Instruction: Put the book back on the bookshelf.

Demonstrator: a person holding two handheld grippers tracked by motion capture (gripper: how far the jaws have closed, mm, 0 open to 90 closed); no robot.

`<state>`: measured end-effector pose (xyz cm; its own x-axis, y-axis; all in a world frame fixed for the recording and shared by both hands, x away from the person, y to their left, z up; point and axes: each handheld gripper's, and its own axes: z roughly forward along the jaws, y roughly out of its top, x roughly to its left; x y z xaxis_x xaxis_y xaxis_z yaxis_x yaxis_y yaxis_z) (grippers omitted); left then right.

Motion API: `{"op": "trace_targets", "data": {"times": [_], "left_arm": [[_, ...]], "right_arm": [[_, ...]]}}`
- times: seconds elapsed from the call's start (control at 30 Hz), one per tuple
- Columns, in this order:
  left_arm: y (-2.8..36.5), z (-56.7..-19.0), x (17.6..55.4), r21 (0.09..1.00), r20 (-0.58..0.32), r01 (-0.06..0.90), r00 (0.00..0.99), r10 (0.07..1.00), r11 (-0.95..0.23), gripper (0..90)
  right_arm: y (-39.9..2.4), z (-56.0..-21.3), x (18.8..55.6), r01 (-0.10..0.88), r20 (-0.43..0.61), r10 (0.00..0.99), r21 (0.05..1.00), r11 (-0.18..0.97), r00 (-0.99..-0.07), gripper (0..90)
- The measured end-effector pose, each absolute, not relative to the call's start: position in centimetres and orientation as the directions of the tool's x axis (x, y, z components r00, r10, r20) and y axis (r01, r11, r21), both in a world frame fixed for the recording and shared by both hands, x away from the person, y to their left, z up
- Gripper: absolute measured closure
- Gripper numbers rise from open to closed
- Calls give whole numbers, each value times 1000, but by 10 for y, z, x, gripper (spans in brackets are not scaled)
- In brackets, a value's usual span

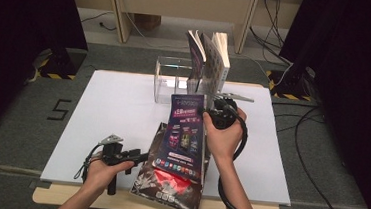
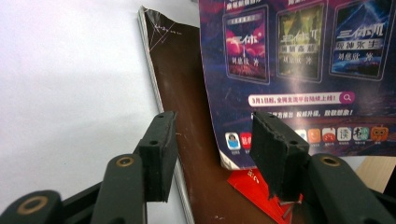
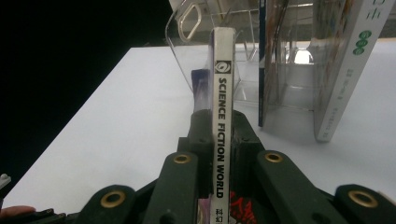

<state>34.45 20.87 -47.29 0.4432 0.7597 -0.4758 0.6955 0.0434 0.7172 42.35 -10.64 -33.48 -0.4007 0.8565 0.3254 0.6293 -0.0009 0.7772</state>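
**White tabletop, magazine raised on edge**

White board tabletop (image 1: 112,114) on grey carpet, dark curtains at both sides. A clear acrylic rack (image 1: 173,78) with upright books (image 1: 212,61) stands at the far edge. The right tool (image 1: 212,111) pinches the spine of a purple magazine (image 1: 186,134), held upright near the rack. The left tool (image 1: 137,156), jaws spread and holding nothing, lies low beside a dark magazine (image 1: 167,183) flat at the near edge. Bare board lies to the left.

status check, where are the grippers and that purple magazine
Right gripper shut on thin purple magazine, held upright. Left gripper open over dark glossy magazine on table. Clear acrylic book stand ahead, books in it.
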Motion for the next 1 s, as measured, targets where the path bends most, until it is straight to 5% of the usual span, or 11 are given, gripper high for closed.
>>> {"op": "trace_targets", "data": {"times": [1.0], "left_arm": [[208, -474, 343, 737, -460, 675, 447, 767, 48, 494]], "right_arm": [[-90, -303, 426, 446, 237, 889, 894, -43, -391, 829]]}}
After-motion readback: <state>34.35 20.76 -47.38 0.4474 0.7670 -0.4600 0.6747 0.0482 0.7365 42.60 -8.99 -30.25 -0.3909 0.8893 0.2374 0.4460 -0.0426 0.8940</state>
